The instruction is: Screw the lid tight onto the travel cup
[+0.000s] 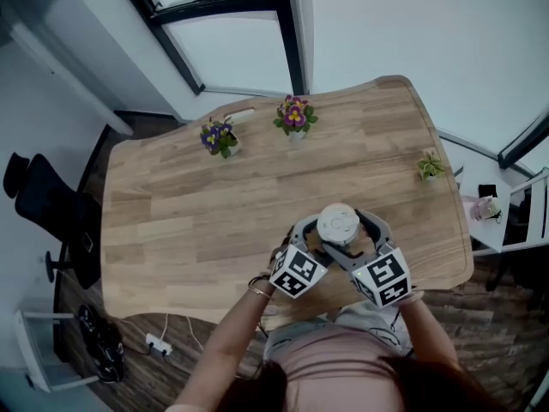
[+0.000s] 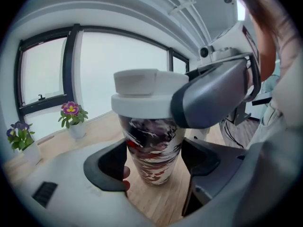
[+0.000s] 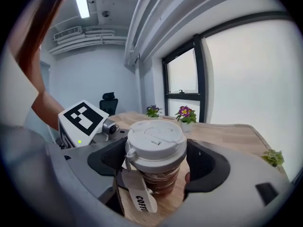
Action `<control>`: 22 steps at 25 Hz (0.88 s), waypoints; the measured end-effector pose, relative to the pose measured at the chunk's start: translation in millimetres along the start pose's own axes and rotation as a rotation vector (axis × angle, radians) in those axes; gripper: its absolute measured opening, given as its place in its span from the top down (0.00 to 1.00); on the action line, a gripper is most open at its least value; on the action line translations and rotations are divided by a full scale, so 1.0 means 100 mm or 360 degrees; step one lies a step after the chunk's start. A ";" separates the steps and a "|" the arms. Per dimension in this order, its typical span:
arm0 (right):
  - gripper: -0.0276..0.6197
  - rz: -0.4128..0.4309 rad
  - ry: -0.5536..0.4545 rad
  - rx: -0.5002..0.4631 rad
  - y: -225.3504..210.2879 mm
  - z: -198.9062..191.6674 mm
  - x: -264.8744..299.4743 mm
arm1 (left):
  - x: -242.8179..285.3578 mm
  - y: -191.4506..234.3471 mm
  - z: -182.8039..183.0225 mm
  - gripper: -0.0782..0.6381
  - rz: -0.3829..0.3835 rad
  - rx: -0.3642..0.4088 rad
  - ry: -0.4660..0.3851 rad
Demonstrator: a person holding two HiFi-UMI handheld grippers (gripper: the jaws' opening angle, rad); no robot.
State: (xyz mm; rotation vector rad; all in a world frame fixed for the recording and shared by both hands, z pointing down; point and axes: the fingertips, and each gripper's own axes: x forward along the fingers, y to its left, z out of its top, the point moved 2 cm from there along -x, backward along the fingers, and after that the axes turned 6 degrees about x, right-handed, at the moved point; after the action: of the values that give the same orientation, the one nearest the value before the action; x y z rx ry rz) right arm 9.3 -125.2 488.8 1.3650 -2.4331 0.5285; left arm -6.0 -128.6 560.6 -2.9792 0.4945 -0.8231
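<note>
Your left gripper (image 2: 154,161) clamps the patterned travel cup (image 2: 152,138) standing on the wooden table (image 1: 214,204), while your right gripper (image 3: 156,162) squeezes its white lid (image 3: 155,138).

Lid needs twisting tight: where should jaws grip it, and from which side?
Grip the lid by its round outer rim, jaws on opposite sides, coming in level from the near side; the cup stands upright and the rim overhangs it.
</note>
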 end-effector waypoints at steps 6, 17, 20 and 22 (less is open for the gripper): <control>0.37 0.0294 0.0135 0.0064 -0.03 0.04 -0.04 | 0.01 -0.01 0.00 0.40 -0.0041 -0.0003 0.0003; 0.38 -0.0034 -0.0053 0.0089 -0.03 0.00 -0.01 | 0.03 0.01 -0.02 0.40 0.0085 -0.0055 -0.0019; 0.38 -0.0015 -0.0067 0.0118 -0.02 0.00 0.01 | 0.02 0.02 -0.04 0.40 0.0115 -0.0079 -0.0012; 0.38 0.0082 -0.0042 0.0144 -0.02 0.01 -0.01 | 0.03 0.02 -0.04 0.40 0.0112 -0.0076 -0.0005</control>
State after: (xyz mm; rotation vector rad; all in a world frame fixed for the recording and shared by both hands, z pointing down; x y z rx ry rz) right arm 11.3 -126.4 487.9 1.3557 -2.4990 0.6448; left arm -6.3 -131.4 564.8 -2.9859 0.6236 -0.8119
